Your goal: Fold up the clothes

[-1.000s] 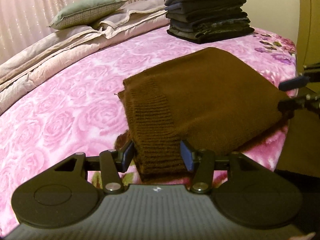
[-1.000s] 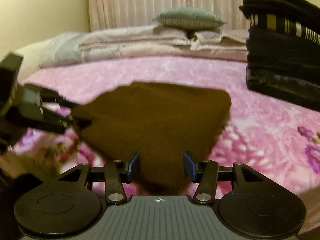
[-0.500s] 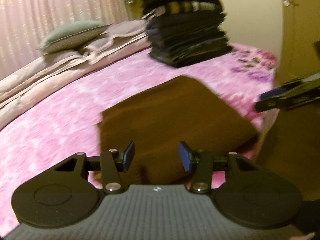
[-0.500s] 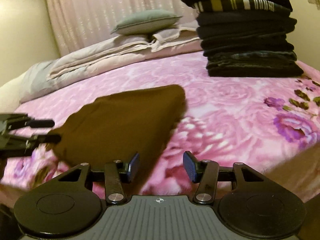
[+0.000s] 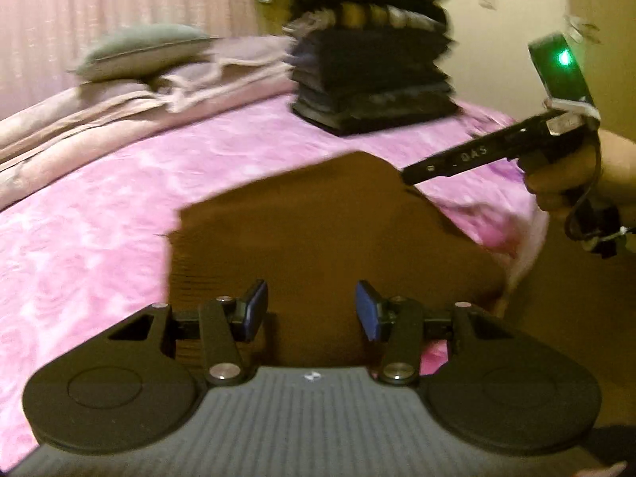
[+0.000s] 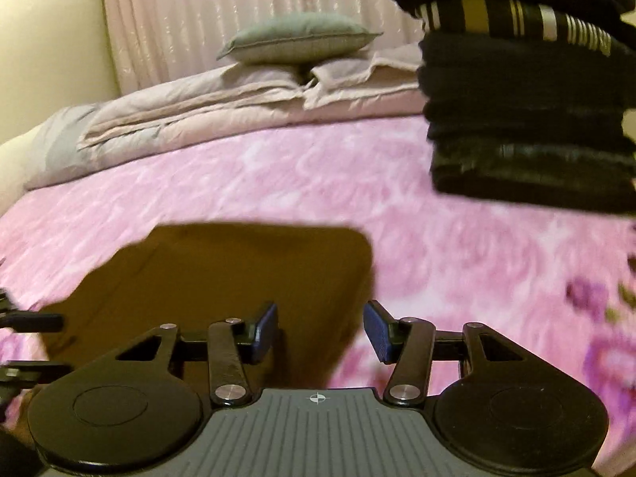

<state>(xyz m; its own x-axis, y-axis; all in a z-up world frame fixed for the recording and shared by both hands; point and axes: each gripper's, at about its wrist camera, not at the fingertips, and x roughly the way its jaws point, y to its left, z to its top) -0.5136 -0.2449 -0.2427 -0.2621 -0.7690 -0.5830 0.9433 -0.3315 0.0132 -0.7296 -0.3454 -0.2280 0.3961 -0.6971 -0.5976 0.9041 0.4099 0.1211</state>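
Note:
A folded brown knit sweater [image 5: 318, 230] lies on the pink floral bedspread [image 5: 99, 206] near the bed's front edge. It also shows in the right wrist view [image 6: 222, 274]. My left gripper [image 5: 310, 310] is open and empty, just above the sweater's near edge. My right gripper [image 6: 321, 332] is open and empty over the sweater's right corner. In the left wrist view the right gripper [image 5: 409, 175] reaches in from the right, at the sweater's far corner. The frames are blurred.
A tall stack of dark folded clothes [image 5: 373, 67] stands at the back of the bed; in the right wrist view the stack [image 6: 524, 95] is at the right. A grey pillow [image 6: 298, 37] and folded quilts [image 6: 222, 99] lie by the curtain.
Both grippers have let go of the sweater and pulled back. The right gripper has risen and swung back over the sweater's far corner. The sweater lies flat.

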